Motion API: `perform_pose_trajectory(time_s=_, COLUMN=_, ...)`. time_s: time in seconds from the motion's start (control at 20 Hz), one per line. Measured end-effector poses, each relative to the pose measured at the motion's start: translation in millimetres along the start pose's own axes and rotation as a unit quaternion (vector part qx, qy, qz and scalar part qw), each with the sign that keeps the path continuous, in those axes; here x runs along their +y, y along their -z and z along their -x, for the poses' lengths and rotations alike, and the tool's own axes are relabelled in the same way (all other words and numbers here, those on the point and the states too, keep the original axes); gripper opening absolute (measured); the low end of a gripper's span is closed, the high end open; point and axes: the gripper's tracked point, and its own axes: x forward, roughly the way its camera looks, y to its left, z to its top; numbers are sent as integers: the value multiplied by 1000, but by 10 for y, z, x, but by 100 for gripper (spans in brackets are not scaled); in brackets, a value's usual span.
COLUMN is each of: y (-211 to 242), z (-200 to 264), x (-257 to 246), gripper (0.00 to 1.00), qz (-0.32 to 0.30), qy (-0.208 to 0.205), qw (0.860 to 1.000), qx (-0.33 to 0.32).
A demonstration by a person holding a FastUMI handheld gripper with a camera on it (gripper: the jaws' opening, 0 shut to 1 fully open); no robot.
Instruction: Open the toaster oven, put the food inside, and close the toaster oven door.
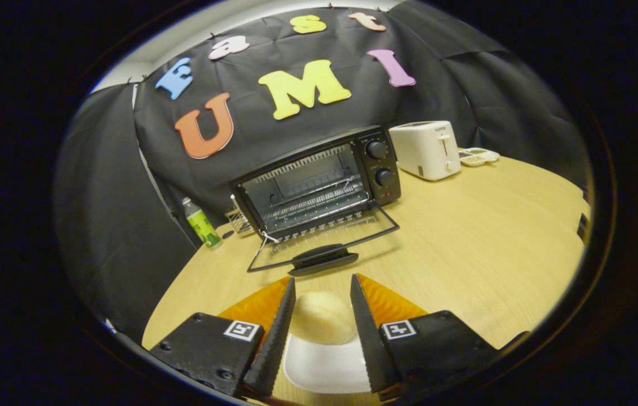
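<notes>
My tongs (pixel 323 287) stand partly open astride the pale round bun (pixel 322 317), which sits on the white plate (pixel 324 366) between my fingers, though I cannot tell if either finger touches it, while the toaster oven (pixel 319 183) waits beyond on the wooden table (pixel 482 237), its door (pixel 324 245) folded down.

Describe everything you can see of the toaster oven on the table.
The toaster oven is a black box standing on the wooden table against the booth's black wall, well beyond the gripper. Its glass door is folded fully down, with a dark handle at the front edge. Inside are wire racks. Two round knobs sit on its right-hand panel. A white toaster stands beside it, apart.
</notes>
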Motion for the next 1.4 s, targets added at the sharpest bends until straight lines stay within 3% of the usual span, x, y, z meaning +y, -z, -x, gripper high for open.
perform_pose_trajectory(time_s=0.05, y=46, z=32, x=30, gripper=76, qz=9, qy=-4, qw=1000, qx=5)
perform_pose_trajectory(time_s=0.25, y=255, z=43, x=79, gripper=94, qz=72, qy=1, qw=997, qx=14)
perform_pose_trajectory(time_s=0.6, y=369, z=-144, x=79, gripper=94, qz=101, qy=18, qw=994, qx=37)
perform_pose_trajectory(time_s=0.8, y=366, z=-167, x=79, gripper=78, qz=97, qy=5, qw=995, qx=33)
perform_pose_trajectory(time_s=1.05, y=211, z=-104, x=80, gripper=35, qz=92, qy=2, qw=996, qx=4)
perform_pose_trajectory(time_s=1.2, y=210, z=-99, x=72, gripper=16, qz=87, qy=-3, qw=996, qx=9)
perform_pose_trajectory(time_s=1.4, y=268, z=-147, x=-81, gripper=14, qz=105, qy=28, qw=994, qx=18)
